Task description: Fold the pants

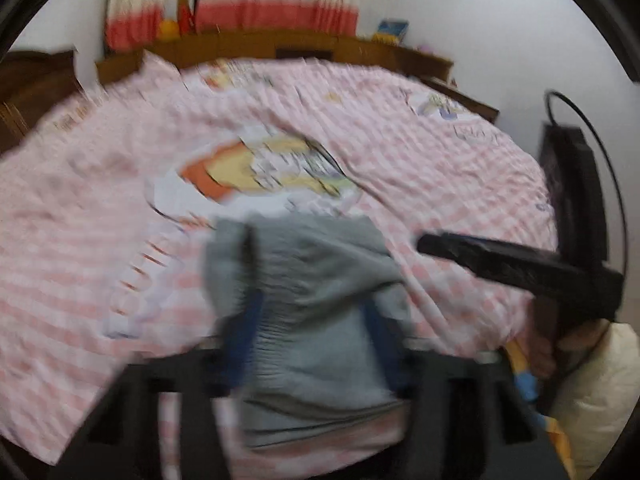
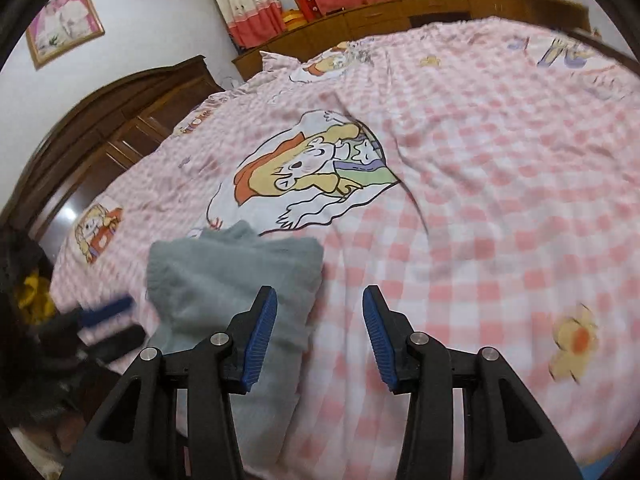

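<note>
Grey pants [image 2: 236,276], bunched in a partial fold on the pink checked bedspread [image 2: 480,208], just below its large cartoon print [image 2: 312,172]. Your left gripper [image 1: 308,312] is blurred; its blue pads flank the cloth, but whether they are clamped cannot be told. Your right gripper [image 2: 320,336] hangs released, jaws wide, beside the pants' right edge. Take that edge squarely, lift both ends level, and fold away from the print

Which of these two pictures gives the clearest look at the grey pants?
The right wrist view: the grey pants lie sharp, as a folded bundle on the checked bedspread. The left wrist view is motion-blurred, with the pants between that gripper's fingers.
</note>
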`<state>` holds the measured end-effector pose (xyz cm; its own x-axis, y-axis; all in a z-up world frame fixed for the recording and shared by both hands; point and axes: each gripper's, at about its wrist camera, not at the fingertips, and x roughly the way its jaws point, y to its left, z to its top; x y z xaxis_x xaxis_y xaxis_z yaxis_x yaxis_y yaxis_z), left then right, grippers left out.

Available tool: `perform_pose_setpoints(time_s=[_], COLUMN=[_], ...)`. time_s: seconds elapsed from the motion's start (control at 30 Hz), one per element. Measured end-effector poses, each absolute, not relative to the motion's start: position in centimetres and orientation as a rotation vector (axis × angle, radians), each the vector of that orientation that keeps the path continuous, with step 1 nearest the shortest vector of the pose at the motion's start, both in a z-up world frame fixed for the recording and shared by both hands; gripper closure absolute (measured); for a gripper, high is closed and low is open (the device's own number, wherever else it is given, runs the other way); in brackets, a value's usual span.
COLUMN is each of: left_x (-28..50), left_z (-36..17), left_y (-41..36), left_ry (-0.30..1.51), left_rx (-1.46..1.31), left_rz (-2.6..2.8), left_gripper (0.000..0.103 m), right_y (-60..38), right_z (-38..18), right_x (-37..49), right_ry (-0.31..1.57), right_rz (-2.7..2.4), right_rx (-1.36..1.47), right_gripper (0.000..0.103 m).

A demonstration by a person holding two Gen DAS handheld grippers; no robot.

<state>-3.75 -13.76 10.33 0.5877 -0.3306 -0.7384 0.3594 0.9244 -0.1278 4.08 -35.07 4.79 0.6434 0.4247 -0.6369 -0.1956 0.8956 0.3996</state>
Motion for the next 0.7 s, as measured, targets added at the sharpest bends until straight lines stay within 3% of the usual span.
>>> perform_pose_setpoints(time_s=[0.07, 0.3, 0.7], left_x=[-2.5, -1.6, -2.2], left_z=[8.5, 5.5, 5.7], left_y=[-14.8, -15.2, -18.3], left_ry=[0.949, 1.021, 0.978], left_rx=[-0.012, 0.002, 0.018], left_rz=[-0.442, -0.388, -0.522], left_gripper=[0.074, 0.073, 0.049], right_y=[-35.3, -35.8, -34.9], right_z=[3.5, -0.2, -0.3], right_x=[5.7, 9.4, 11.1], right_ry=[0.834, 0.912, 0.995], right_rz=[0.401, 0.546, 0.619], right_rx=[0.355, 0.592, 0.590], right_gripper=[0.068, 0.068, 0.068])
